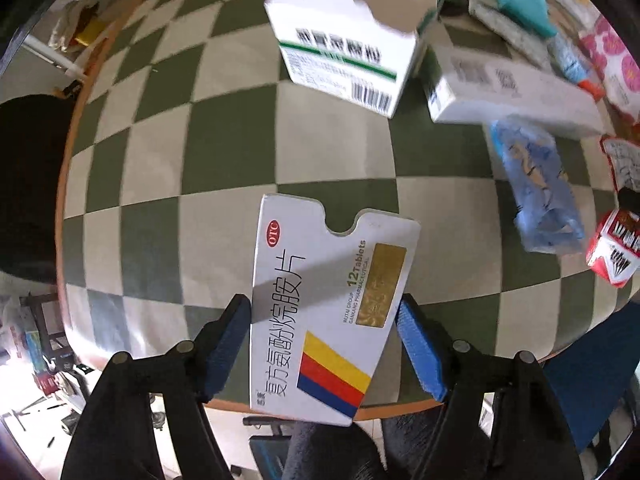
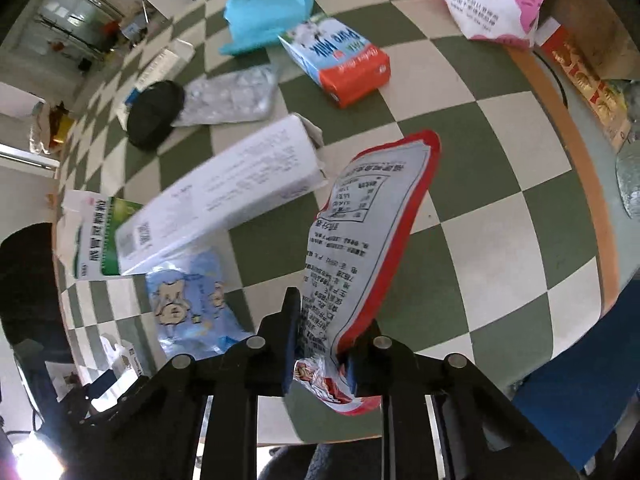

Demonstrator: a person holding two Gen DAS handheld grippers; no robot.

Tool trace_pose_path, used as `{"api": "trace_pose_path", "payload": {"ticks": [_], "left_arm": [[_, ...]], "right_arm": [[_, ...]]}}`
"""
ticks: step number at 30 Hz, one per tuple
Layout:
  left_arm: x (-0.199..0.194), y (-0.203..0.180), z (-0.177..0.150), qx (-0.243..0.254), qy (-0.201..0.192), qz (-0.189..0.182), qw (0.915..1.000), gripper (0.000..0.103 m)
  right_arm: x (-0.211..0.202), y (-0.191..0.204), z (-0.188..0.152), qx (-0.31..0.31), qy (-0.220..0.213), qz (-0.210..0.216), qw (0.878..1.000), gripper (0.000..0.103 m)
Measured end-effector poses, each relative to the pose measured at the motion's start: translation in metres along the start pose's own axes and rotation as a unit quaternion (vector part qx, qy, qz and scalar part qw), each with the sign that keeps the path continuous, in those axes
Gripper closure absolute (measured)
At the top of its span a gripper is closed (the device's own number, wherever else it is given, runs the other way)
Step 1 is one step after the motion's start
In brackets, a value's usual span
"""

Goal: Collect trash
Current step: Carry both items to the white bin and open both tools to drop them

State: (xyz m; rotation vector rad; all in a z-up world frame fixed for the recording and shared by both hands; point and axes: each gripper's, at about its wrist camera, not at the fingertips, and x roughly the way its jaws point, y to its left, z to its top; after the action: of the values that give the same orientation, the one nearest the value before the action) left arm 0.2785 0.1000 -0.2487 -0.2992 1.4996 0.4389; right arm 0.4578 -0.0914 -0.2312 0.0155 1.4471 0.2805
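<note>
A flat white cardboard tablet box with yellow, red and blue stripes point(image 1: 328, 312) is held above the green-and-cream checkered desk point(image 1: 224, 128), pinched across its width between the blue-padded fingers point(image 1: 420, 352) of the left gripper point(image 1: 326, 344). A crumpled red-edged grey foil snack wrapper point(image 2: 360, 240) is clamped at its lower end by the nearly closed right gripper point(image 2: 320, 364). A long white carton point(image 2: 224, 192), a blue printed plastic pouch point(image 2: 188, 300) and a milk carton point(image 2: 340, 60) lie on the desk beyond.

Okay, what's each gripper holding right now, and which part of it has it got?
The left gripper holds a white tablet box by its long side edges. The right gripper pinches a red-edged snack wrapper near its lower end.
</note>
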Motion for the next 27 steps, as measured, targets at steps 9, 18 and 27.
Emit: {"api": "trace_pose_path", "payload": {"ticks": [9, 18, 27], "left_arm": [[-0.043, 0.025, -0.039, -0.026, -0.088, -0.029, 0.9954, 0.031], [-0.059, 0.054, -0.124, -0.022, -0.145, -0.108, 0.9832, 0.032], [-0.020, 0.088, -0.211, -0.021, -0.096, -0.158, 0.9825, 0.032]], "right_arm": [[-0.067, 0.030, -0.064, -0.024, -0.054, 0.026, 0.998, 0.084], [-0.120, 0.077, -0.185, -0.048, -0.099, 0.046, 0.993, 0.084], [-0.075, 0.099, -0.326, -0.037, -0.043, 0.056, 0.997, 0.084]]}}
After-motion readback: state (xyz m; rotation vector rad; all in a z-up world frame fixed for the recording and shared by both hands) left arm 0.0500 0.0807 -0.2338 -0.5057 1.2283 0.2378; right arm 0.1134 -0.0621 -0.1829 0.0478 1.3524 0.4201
